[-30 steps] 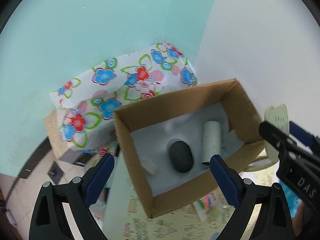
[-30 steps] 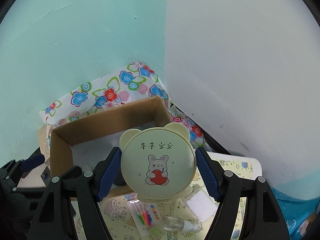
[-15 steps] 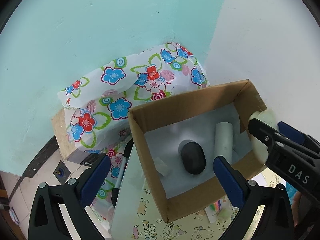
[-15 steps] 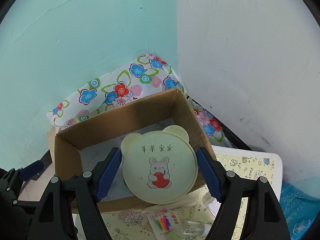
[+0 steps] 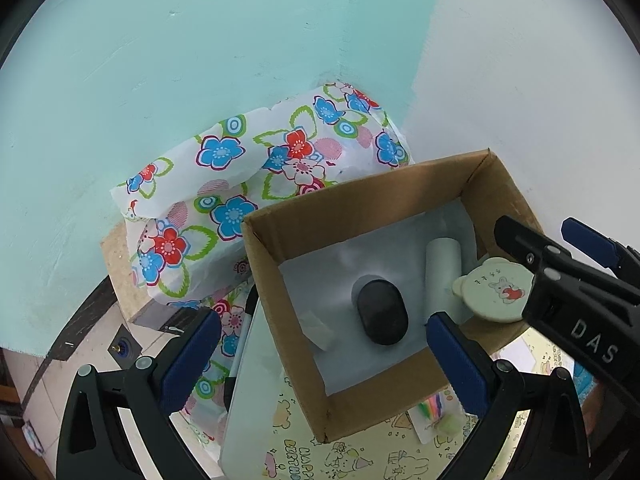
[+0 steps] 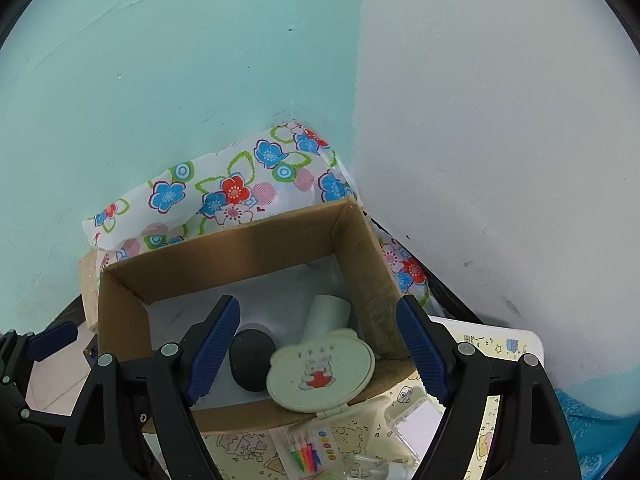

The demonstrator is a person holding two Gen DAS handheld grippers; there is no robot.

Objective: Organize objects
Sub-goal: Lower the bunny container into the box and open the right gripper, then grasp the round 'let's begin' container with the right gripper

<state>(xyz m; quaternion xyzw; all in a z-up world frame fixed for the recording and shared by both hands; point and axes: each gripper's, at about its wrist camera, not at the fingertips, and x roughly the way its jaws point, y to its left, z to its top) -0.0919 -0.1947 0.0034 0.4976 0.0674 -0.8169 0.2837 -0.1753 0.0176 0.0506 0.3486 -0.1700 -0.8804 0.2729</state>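
Observation:
An open cardboard box [image 5: 288,304] [image 6: 120,320] stands on the table. Inside lie a black oval object [image 5: 382,312] [image 6: 250,354] and a pale green cylinder [image 5: 442,268] [image 6: 326,314]. A round pale green bear-eared case with a rabbit picture [image 6: 320,374] [image 5: 494,290] rests tilted on the box's near right rim, free of the fingers. My right gripper [image 6: 316,354] is open above the box, its jaws wide on either side of the case. My left gripper [image 5: 324,360] is open and empty over the box's near left part.
A floral cloth [image 5: 256,192] covers something behind the box against the turquoise wall. On the patterned table top [image 6: 248,448] lie a pack of coloured pens [image 6: 308,452], a clear plastic case [image 6: 412,420] and a small clear bottle [image 6: 368,466]. Tiled floor [image 5: 80,364] lies left.
The right gripper moved forward over the box and opened, letting go of the bear-eared case, which now rests on the box rim. The left gripper shifted slightly closer.

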